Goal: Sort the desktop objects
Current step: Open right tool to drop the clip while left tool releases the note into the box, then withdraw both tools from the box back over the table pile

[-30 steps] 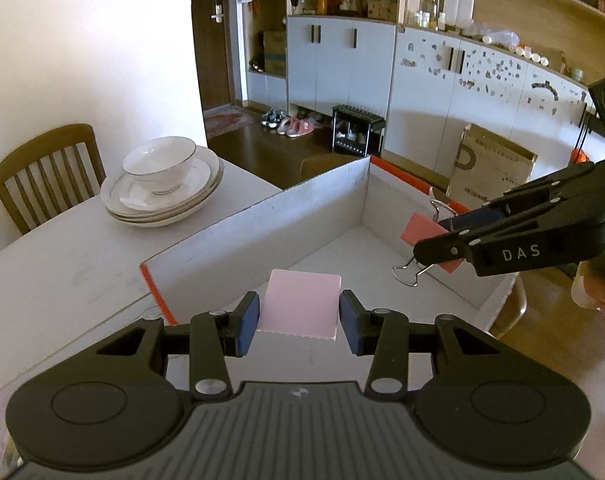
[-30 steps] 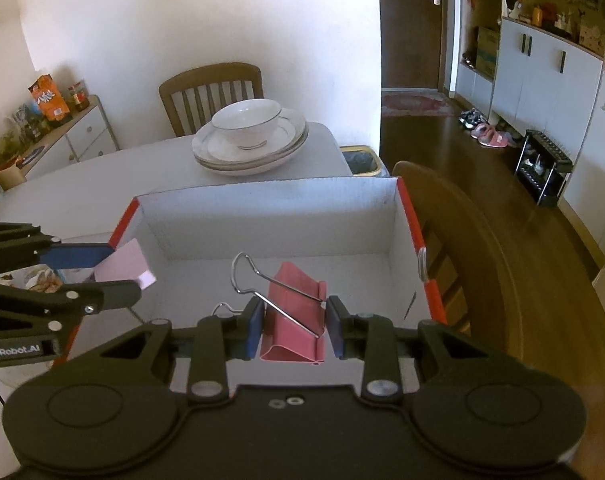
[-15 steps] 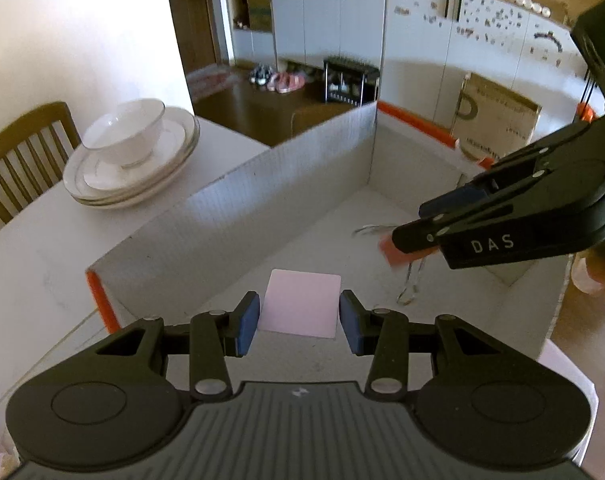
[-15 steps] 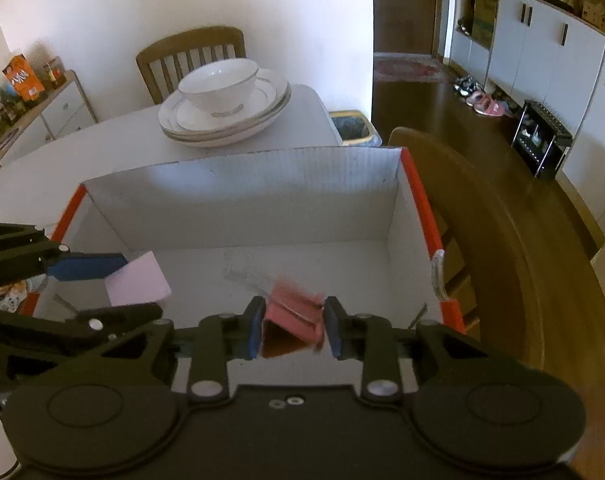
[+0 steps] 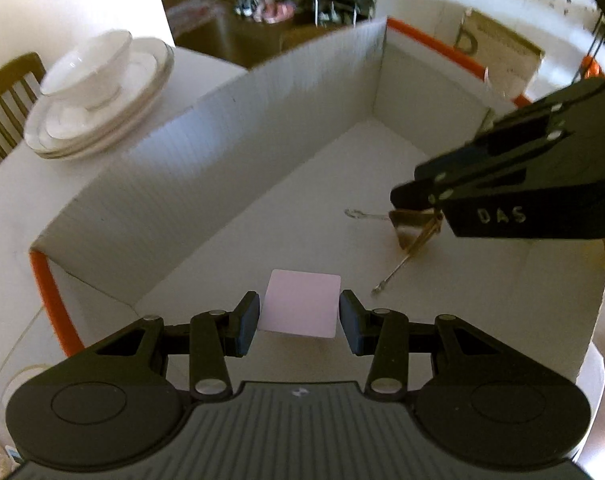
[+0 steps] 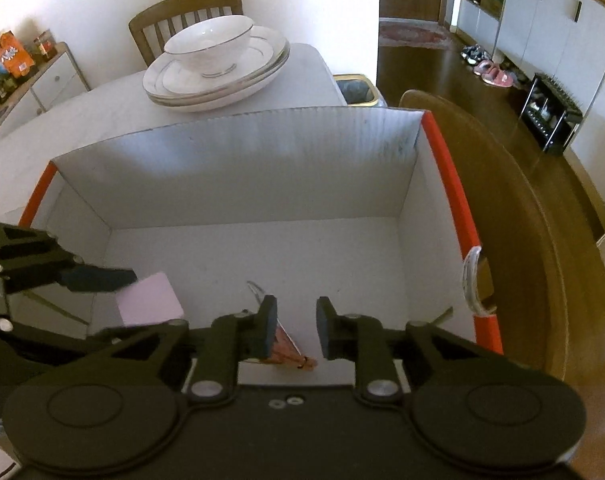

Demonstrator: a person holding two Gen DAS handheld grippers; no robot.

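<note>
L fingers (image 5: 299,318) pinch pink pad (image 5: 301,304); R fingers (image 6: 296,328) closing, binder clip (image 6: 288,350) loose (in box (image 6: 238,168)).

A pale pink square pad (image 5: 300,304) hangs tilted inside the white box (image 5: 206,160), near the pink binder clip (image 5: 412,234) on its floor.

Black two-finger left gripper (image 5: 299,317) angled steeply downward, blue pads clamped (on a pink square card (image 5: 300,307)), black right gripper (image 6: 296,327) likewise tilted down, jaws closing, nothing clearly pressed between them.

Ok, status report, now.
Left hand-held gripper shut on pink square card, over white cardboard box. Right hand-held gripper closing, nothing between; pink binder clip beneath, inside box. Nothing obstructing.
</note>
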